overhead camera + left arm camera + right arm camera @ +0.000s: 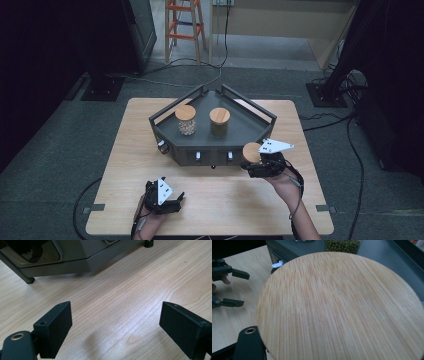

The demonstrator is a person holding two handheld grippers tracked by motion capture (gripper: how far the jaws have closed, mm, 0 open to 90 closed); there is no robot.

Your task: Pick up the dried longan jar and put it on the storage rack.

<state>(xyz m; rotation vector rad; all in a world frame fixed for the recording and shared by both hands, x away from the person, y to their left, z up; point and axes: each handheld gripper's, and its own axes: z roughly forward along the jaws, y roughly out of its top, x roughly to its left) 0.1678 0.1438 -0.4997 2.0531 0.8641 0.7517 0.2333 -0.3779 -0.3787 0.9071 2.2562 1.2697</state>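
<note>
The right gripper [261,167] is clamped on a jar with a round bamboo lid [252,151], holding it just off the front right corner of the dark grey corner shelf tray [170,131]. In the right gripper view the lid [342,307] hides the jaws and the jar's body, so the exact contact cannot be told; the jaws are as tight as they go, presumably on the body below the lid. The jar probably matches the two on the tray, the jar of pale beans [186,120] and the jar of green beans [219,121]: likely glass, so stiff, smooth, slippery and breakable, with some weight if filled. The lid may only sit loose, so the body is the safer hold, kept upright. The left gripper [165,197] rests apart near the table's [215,210] front edge, its jaws spread over bare wood [117,315].
</note>
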